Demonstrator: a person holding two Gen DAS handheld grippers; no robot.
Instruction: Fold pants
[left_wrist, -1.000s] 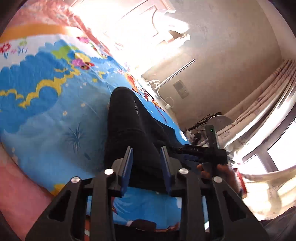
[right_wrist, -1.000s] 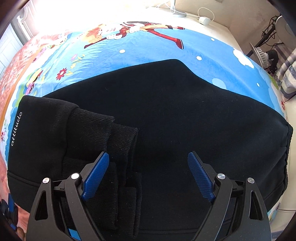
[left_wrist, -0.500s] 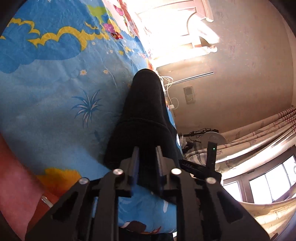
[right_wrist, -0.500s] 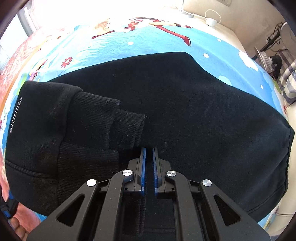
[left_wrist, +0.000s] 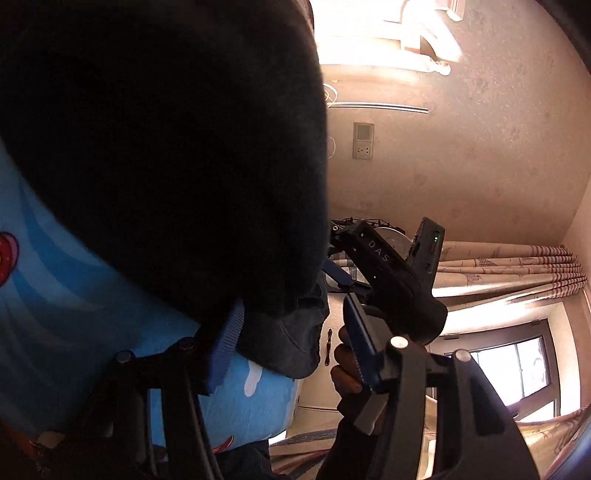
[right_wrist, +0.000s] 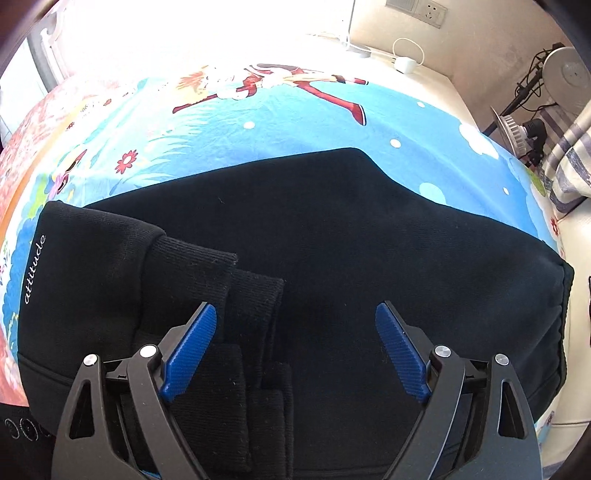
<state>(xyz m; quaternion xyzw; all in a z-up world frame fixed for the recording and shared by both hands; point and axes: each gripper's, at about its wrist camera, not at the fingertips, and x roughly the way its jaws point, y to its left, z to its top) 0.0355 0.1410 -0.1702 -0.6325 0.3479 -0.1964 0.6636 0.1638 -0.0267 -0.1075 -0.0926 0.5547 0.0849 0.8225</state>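
The left gripper (left_wrist: 295, 339) is opening its jaws around a fold of the black pants (right_wrist: 332, 240), while the right gripper (right_wrist: 295, 350) is hovering with jaws wide above them. The pants are lying folded on the bed's blue cartoon sheet (right_wrist: 258, 122), with a wall socket (right_wrist: 417, 13) and striped curtains (left_wrist: 498, 266) sitting beyond.

Black pants (right_wrist: 369, 236), folded, flat on the bed.
Thick dark knit fabric, lying as a wide slab w/ the legs doubled back over the body. Ribbed cuffs (right_wrist: 236, 295) sit stacked on top at the near left, beside a panel w/ small white "attitude" lettering (right_wrist: 35, 269) (runs up the left edge). Gathered hem down the right side. From the other view, up close, the pants (left_wrist: 166, 147) are a dark rounded bulk, one lower corner drooping off the edge.
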